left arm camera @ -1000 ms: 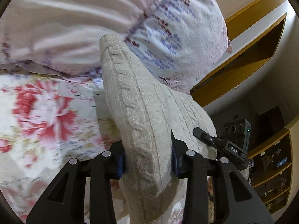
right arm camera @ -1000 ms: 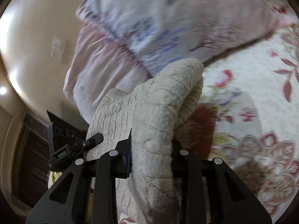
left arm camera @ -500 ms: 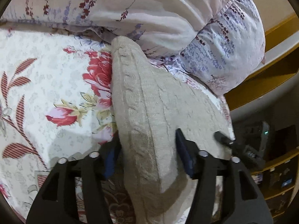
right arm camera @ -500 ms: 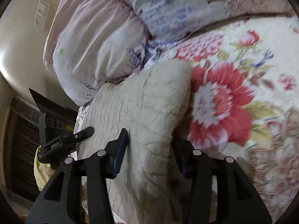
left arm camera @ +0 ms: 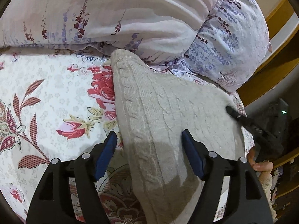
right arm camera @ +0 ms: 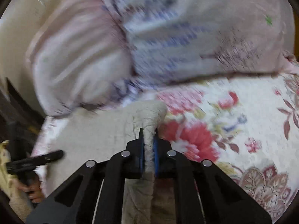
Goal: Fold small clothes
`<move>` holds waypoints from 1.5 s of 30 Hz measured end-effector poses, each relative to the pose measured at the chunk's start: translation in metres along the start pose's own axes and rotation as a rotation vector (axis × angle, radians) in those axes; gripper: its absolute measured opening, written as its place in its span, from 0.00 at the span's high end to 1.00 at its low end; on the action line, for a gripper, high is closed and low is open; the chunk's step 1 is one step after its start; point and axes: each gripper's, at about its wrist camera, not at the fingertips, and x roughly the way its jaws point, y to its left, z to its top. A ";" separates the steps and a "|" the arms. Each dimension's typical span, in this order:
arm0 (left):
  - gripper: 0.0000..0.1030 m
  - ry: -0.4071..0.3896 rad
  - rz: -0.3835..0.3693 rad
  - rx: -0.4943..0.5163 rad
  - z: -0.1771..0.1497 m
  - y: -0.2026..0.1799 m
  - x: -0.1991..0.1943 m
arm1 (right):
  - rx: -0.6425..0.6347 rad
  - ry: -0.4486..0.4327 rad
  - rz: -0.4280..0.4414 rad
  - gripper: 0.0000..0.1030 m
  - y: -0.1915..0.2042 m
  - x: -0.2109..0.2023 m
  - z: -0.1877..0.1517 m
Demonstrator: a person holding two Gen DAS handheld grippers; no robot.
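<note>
The beige cable-knit sweater (left arm camera: 160, 115) lay on the bed, spread over the floral bedsheet (left arm camera: 46, 97) near the bed's right edge, its far tip reaching up against the pillows (left arm camera: 130, 15) at the head of the bed. In the left wrist view it ran as a long folded shape from between the fingers toward the pillows, with one flap fanning out flat to the right.

The left gripper (left arm camera: 149, 153) stood spread wide, its blue pads (left arm camera: 105, 155) set either side of the knit; the left pad looked clear of the fabric, the right one sat at the cloth's edge, and nothing was being squeezed. It pointed low along the bed toward the pillows.

The right gripper (right arm camera: 148, 149) was pressed tight together, pinching a raised ridge of the sweater (right arm camera: 149, 115) between its blue pads (right arm camera: 156, 149). That view was smeared with blur, so fine detail was lost, but the pinched fold plainly stood up from the flat part of the garment (right arm camera: 89, 136) lying to its left.

Each camera caught the other tool: the right gripper's dark tip (left arm camera: 243, 119) showed at the sweater's right side, with the person's hand (left arm camera: 261, 166) below it, and the left gripper (right arm camera: 35, 160) appeared at the sweater's left edge, hand (right arm camera: 31, 188) wrapped round its handle.
</note>
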 end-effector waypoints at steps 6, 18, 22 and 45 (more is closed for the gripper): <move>0.28 -0.021 0.042 0.033 -0.004 -0.009 -0.006 | 0.011 0.052 -0.030 0.82 -0.008 0.009 -0.008; 0.27 -0.069 0.118 0.109 -0.039 -0.011 -0.036 | 0.038 0.061 0.042 0.89 -0.014 -0.034 -0.053; 0.25 -0.108 0.212 0.178 -0.041 -0.023 -0.026 | 0.047 0.079 -0.035 0.88 -0.013 -0.021 -0.054; 0.21 -0.116 0.380 0.277 -0.087 -0.039 -0.030 | -0.242 0.057 -0.092 0.55 0.041 -0.053 -0.106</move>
